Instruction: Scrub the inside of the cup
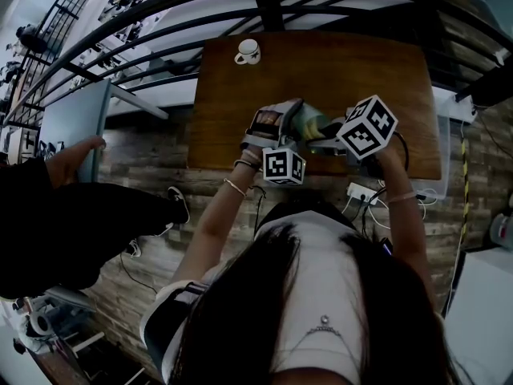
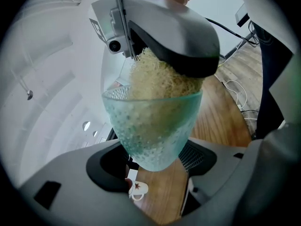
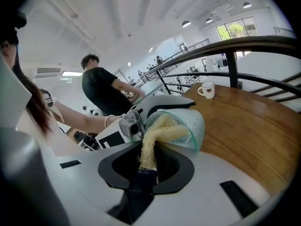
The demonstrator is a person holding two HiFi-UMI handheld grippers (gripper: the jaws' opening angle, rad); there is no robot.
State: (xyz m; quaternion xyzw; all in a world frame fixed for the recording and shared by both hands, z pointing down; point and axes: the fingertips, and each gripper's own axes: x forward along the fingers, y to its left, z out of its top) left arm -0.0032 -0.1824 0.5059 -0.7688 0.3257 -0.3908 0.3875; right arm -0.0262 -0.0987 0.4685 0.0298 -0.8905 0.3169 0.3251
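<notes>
The cup (image 2: 153, 131) is held in the air over the table (image 1: 321, 62) near its front edge, its base clamped in the left gripper (image 2: 155, 161). The right gripper (image 3: 148, 166) is closed on a fibrous scrubber (image 3: 160, 131), which is pushed into the cup's mouth (scrubbing is judged under way, not finished).

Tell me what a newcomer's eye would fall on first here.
The pale green dimpled glass cup fills the left gripper view, clamped at its base by the left gripper and stuffed with a yellow fibrous scrubber. The right gripper pinches that scrubber's tail. Beyond them, a small white mug stands at the far edge of the brown wooden table.
</notes>
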